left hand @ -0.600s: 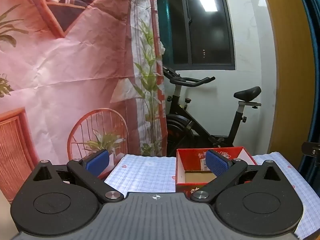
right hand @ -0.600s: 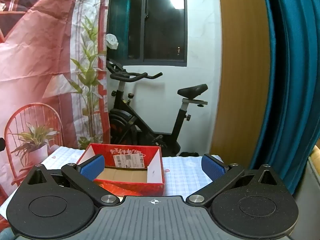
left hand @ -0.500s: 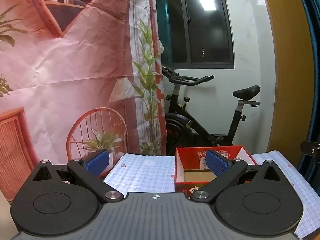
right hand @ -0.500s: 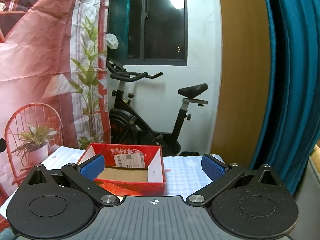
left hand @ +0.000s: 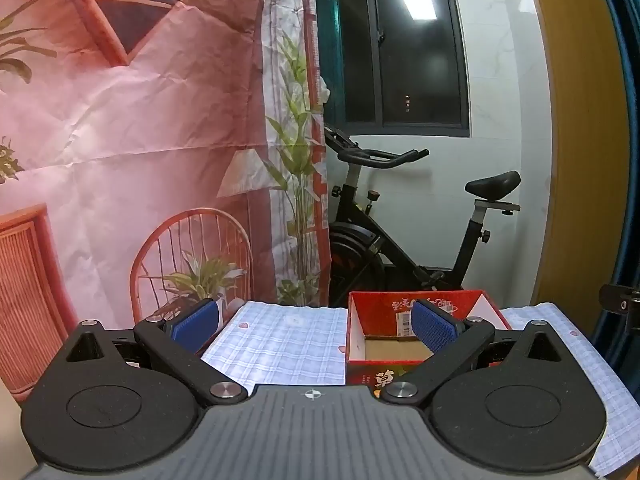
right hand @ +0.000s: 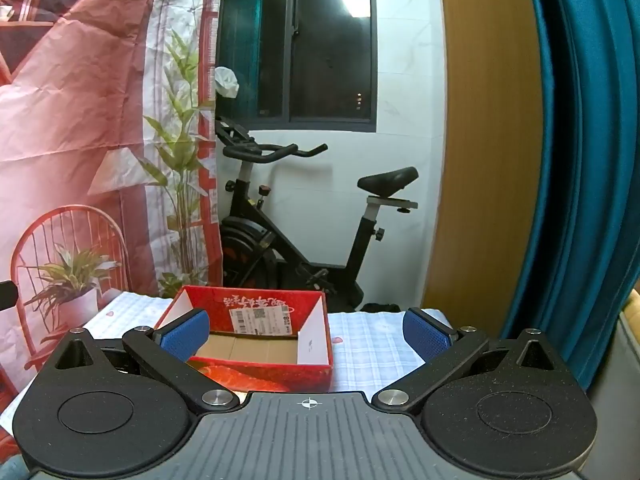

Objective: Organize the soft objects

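Observation:
An open red cardboard box (left hand: 424, 312) with a bare brown floor stands on a blue-checked tablecloth (left hand: 280, 340). It also shows in the right wrist view (right hand: 256, 312). My left gripper (left hand: 316, 326) is open and empty, held level before the table, with its right pad in front of the box. My right gripper (right hand: 306, 332) is open and empty, its left pad in front of the box's near left corner. No soft objects are in view.
A pink printed backdrop (left hand: 140, 120) hangs behind the table on the left. A black exercise bike (right hand: 304, 216) stands behind the table under a dark window. A teal curtain (right hand: 580, 160) and a wooden panel (right hand: 480, 140) fill the right.
The left wrist view has shifted very slightly. Both grippers stay open and nearly still.

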`<state>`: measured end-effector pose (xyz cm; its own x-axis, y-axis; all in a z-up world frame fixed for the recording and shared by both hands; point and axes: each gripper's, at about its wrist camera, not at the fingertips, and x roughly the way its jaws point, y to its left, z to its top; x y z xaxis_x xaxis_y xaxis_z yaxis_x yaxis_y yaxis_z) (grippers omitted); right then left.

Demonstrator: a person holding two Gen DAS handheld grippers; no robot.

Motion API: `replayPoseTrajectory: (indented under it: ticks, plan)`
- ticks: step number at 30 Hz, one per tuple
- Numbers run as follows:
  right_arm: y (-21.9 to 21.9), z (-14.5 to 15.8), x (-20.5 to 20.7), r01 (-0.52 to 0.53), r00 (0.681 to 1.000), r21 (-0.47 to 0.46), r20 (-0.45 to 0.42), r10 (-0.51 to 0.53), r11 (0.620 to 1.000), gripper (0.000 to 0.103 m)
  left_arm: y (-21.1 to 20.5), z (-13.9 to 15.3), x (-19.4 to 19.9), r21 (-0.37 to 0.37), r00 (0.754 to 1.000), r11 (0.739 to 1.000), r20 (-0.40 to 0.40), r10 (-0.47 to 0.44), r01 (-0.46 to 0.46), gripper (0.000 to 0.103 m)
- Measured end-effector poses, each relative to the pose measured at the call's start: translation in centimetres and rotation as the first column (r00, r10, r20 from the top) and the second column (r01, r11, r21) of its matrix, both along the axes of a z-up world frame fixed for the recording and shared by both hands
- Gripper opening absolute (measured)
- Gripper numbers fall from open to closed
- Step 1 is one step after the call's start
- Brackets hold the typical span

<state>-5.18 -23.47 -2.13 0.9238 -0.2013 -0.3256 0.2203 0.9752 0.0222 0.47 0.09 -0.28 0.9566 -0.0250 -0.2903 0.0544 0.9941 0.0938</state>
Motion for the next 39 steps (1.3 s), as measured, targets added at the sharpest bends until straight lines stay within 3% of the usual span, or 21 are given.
replayPoseTrajectory:
  ticks: [39]
  plan:
    - [0.07, 0.05, -0.06, -0.001, 1.0, 0.0, 0.0, 0.001, 1.0, 0.103, -0.19, 0.2, -0.26, -0.01, 1.0, 1.0, -0.004, -0.002, 0.002, 0.103]
